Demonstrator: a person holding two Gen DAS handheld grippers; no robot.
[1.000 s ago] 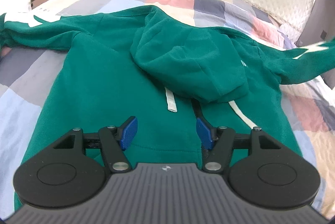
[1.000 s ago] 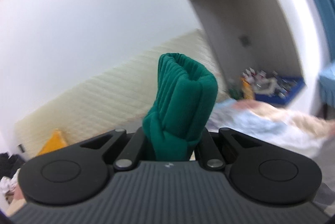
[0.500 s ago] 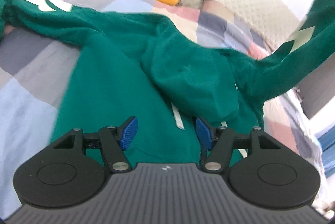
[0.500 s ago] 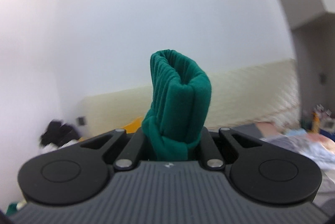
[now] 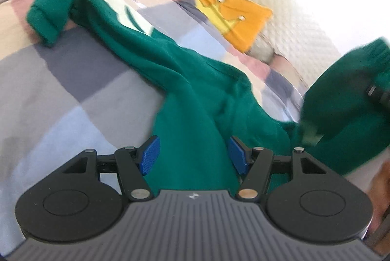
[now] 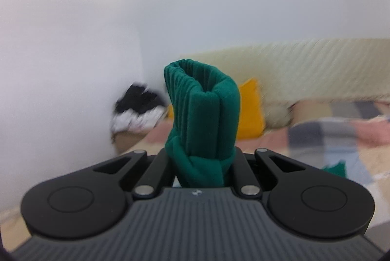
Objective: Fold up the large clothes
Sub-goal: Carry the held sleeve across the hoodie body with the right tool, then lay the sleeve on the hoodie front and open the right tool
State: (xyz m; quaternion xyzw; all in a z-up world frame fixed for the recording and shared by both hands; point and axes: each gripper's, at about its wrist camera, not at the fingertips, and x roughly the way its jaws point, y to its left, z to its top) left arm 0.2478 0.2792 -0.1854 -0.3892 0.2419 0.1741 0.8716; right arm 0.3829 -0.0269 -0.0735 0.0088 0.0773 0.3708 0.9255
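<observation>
A green hoodie (image 5: 190, 100) lies spread on the patchwork bed (image 5: 61, 95). Its left sleeve, with a pale print, stretches to the far left and ends in a ribbed cuff (image 5: 45, 17). My left gripper (image 5: 192, 155) hovers open above the hoodie's body, its blue pads (image 5: 148, 155) apart with nothing pinched. The right sleeve (image 5: 341, 119) is lifted off the bed and swung over at the right. My right gripper (image 6: 202, 163) is shut on that sleeve's ribbed cuff (image 6: 202, 114), which stands bunched upright between the fingers.
An orange crown pillow (image 5: 231, 14) and a cream quilted headboard (image 5: 292, 24) lie beyond the hoodie. A cardboard box with a heap of black and white clothes (image 6: 136, 112) stands by the bed's far corner. A hand (image 5: 380, 190) shows at the right edge.
My left gripper has shifted left and rolled, still open. My right gripper has swung the lifted sleeve across toward the hoodie's body; its view turned from the wall to the bed.
</observation>
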